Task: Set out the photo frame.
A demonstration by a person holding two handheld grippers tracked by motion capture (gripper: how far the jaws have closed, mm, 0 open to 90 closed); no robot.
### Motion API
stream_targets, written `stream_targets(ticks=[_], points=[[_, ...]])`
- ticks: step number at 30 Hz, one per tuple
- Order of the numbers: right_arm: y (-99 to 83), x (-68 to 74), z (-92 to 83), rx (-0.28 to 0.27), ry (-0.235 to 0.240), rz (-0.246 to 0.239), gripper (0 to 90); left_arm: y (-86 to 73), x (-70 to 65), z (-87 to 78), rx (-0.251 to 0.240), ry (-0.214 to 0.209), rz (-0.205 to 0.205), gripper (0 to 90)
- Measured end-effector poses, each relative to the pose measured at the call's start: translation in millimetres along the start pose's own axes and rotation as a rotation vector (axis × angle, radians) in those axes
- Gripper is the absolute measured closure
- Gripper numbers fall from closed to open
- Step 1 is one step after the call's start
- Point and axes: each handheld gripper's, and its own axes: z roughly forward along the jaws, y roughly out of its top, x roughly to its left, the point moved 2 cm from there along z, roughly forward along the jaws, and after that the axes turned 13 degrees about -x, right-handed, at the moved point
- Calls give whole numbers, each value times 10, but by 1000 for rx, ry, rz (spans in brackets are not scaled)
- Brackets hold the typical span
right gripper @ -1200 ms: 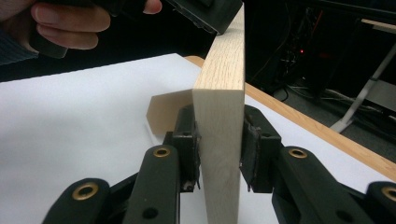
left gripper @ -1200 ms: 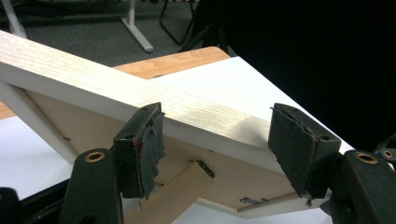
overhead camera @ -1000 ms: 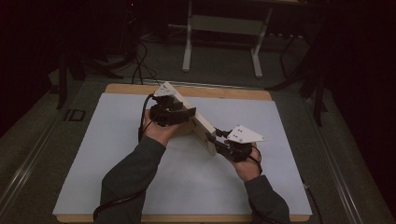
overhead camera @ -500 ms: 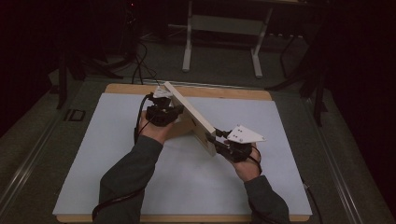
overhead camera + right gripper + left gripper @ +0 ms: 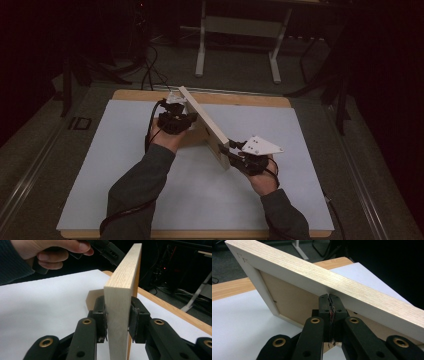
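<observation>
We found the wooden picture frame standing tilted on edge above the white sheet, its near end pinched across the thickness by the right gripper, while the left gripper, its jaws pressed together on nothing, sat tucked under the frame's long rail against the back panel. We judged the frame light, stiff and smooth-sided, so likely to slip unless taken across a rail as the right gripper had it, and its thin backing not a place to squeeze. Open sheet lay all round, with the table's wooden edge close behind the far corner.
</observation>
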Motion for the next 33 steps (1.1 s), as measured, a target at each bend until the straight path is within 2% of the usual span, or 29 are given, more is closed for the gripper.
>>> stream_targets(ticks=[15, 33], points=[[11, 25, 11, 1, 19, 3, 701, 4, -3, 24, 1, -26, -4, 900], [27, 85, 30, 6, 80, 3, 662, -3, 10, 51, 14, -42, -5, 900]])
